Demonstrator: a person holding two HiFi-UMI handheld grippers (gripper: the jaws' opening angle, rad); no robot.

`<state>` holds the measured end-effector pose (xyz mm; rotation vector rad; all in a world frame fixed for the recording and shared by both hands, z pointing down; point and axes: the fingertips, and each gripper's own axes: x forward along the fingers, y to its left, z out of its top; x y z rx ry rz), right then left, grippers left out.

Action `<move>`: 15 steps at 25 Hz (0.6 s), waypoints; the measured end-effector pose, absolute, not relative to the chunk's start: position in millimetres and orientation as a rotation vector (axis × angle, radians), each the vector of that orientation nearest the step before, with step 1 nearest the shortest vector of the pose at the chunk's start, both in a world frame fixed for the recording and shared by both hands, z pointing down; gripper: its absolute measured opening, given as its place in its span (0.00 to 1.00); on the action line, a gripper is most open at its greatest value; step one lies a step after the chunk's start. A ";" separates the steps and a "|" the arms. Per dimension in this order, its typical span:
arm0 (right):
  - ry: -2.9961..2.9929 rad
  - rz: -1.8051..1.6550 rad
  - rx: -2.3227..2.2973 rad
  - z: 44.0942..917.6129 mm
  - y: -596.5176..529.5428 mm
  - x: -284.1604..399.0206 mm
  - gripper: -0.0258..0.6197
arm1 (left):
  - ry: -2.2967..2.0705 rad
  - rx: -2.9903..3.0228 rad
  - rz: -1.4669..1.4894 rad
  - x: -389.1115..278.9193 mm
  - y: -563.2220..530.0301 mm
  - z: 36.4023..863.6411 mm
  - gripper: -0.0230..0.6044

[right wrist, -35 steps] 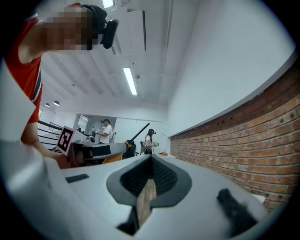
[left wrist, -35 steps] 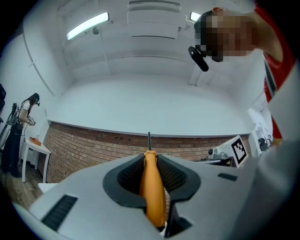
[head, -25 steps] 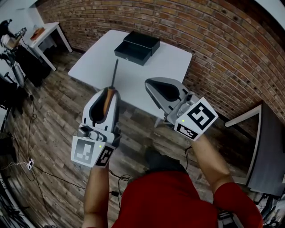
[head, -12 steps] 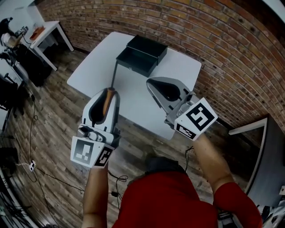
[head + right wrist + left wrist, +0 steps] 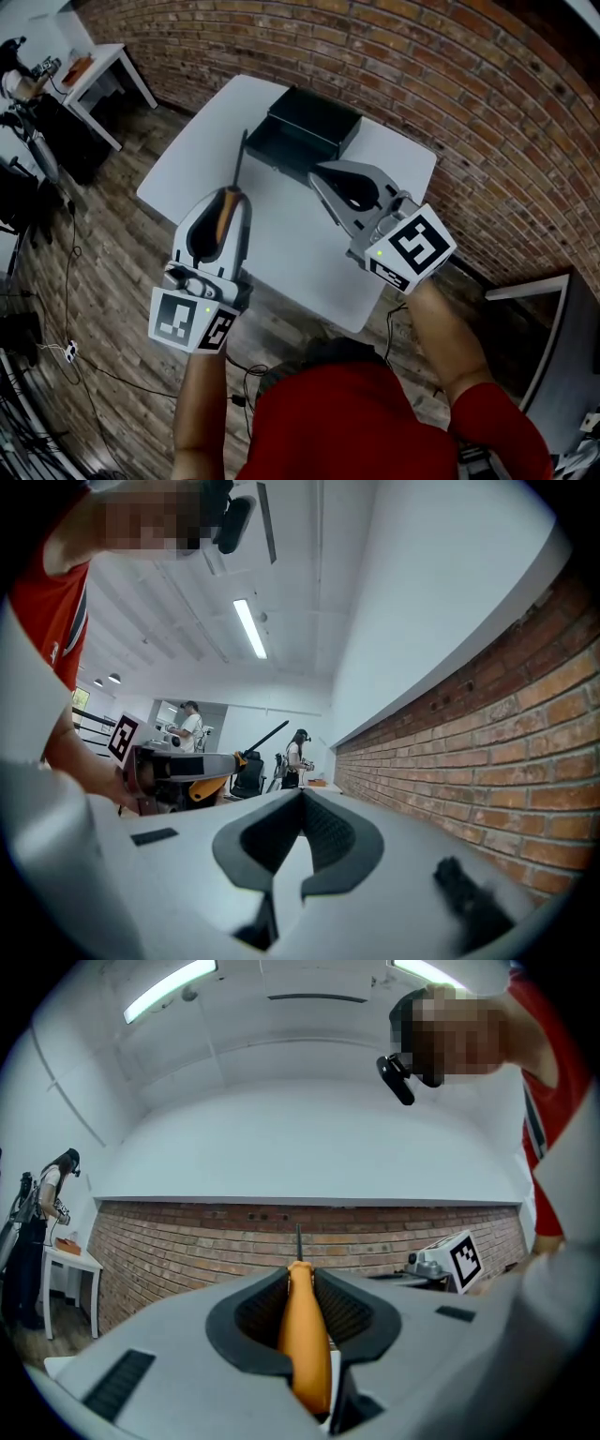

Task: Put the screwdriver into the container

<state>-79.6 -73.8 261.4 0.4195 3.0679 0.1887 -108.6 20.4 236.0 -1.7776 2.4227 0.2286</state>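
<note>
In the head view, a white rectangular table (image 5: 281, 253) is seen against a curved brick wall (image 5: 487, 112), with a black rectangular open container (image 5: 281, 156) set at its far end. The left gripper (image 5: 230, 194) is held over the near left part of the table. A screwdriver with an orange handle and a dark metal shaft (image 5: 242, 157) is carried in it, the shaft pointing far, towards the container. The tip is judged to stop just short of the near wall, so the tool is not yet inside. The right gripper (image 5: 339, 186) is held to the right, near the container and apart from the tool, presumably kept out of the way.

In the left gripper view, the orange handle is pinched between the dark ribbed pads (image 5: 255, 1312), gripped low so that the shaft projects freely beyond the jaws for lowering into the box.

In the right gripper view, the jaws are pressed together at their tips with nothing between them. The loaded left gripper is seen at the left, and people are seen standing far off in the room.
</note>
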 end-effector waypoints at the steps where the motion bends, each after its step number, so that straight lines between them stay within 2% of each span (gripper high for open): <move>1: 3.070 0.186 0.420 261.8 -81.1 -86.8 0.09 | 2.423 -1.781 0.221 -114.7 13.7 236.7 0.18; 15: 3.089 0.201 0.375 269.4 -95.5 -113.9 0.09 | 2.364 -1.864 0.116 -138.0 -11.5 244.1 0.18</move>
